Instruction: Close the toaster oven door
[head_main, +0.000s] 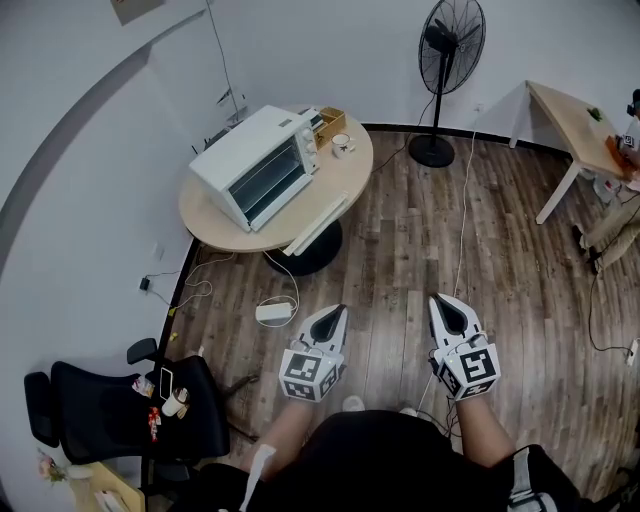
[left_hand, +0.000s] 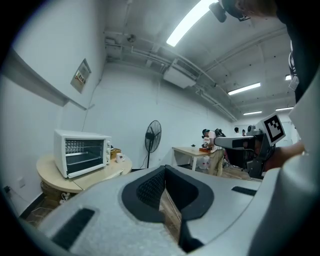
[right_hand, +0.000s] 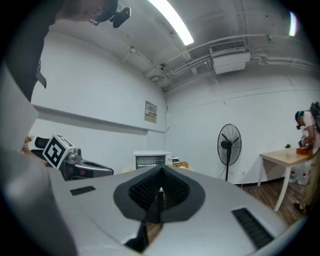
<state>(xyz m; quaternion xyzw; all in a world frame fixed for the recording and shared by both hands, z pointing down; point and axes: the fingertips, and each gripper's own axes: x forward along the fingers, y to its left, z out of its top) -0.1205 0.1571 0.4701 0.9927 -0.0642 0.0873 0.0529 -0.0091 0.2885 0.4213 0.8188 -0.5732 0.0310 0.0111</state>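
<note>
White toaster oven near table edge, left gripper, right gripper both clenched, distant

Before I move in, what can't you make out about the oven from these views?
- Toaster oven: its door handle is too small to make out in the head view.
- Oven's lower part: hidden behind the right tongs in the right gripper view.
- Knobs: settings too small in the left gripper view.

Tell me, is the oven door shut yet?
Not yet. Nothing looks done: the toaster oven door lies open on the round table. In hand: nothing; the left gripper and right gripper are both shut, empty and far from it. Left to do: go over and swing the door up.
</note>
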